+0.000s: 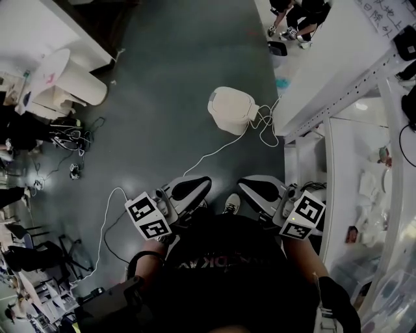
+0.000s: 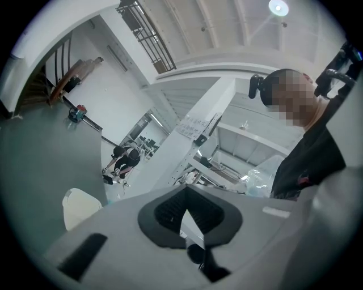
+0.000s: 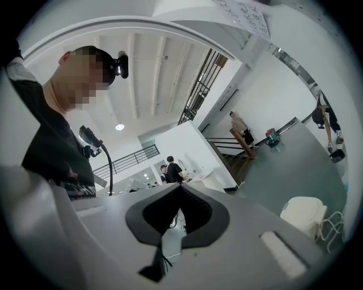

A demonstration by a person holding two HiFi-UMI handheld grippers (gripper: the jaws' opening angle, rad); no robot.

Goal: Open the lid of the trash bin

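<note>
- Trash bin (image 1: pixel 231 109): cream-white with a rounded top; stands on the grey floor (image 1: pixel 169 71), ahead of the person and right of centre; lid down; well apart from both grippers, on their far side.
- In the left gripper view the trash bin (image 2: pixel 79 205) shows at lower left, beyond the gripper body; in the right gripper view it (image 3: pixel 305 215) shows at lower right.
- White cable (image 1: pixel 211 153): leaves the bin's right side; loops on the floor beside the bench; trails near and left toward the grippers.
- Left gripper (image 1: pixel 195 186): held level, pointing toward the bin; its own view (image 2: pixel 185 192) shows the dark pads meeting at the tips; fully closed, nothing gripped; marker cube (image 1: pixel 148 216) on its near-left end.
- Right gripper (image 1: pixel 255 187): held level, just right of the left one, pointing the same way; its own view (image 3: pixel 180 190) shows the pads meeting at the tips; fully closed, nothing gripped; second marker cube (image 1: pixel 302 214) on its near-right end.
- Shoe (image 1: pixel 231 203): light-coloured; visible on the floor between the two grippers.
- White bench (image 1: pixel 338 71): just right of the bin; metal frame along its near edge.
- White cylinder (image 1: pixel 75 81): lies far left on the floor; a tangle of dark cables (image 1: pixel 65 133) on its near side.
- Crouching person (image 1: pixel 296 16): at the far edge, beyond the bin.
</note>
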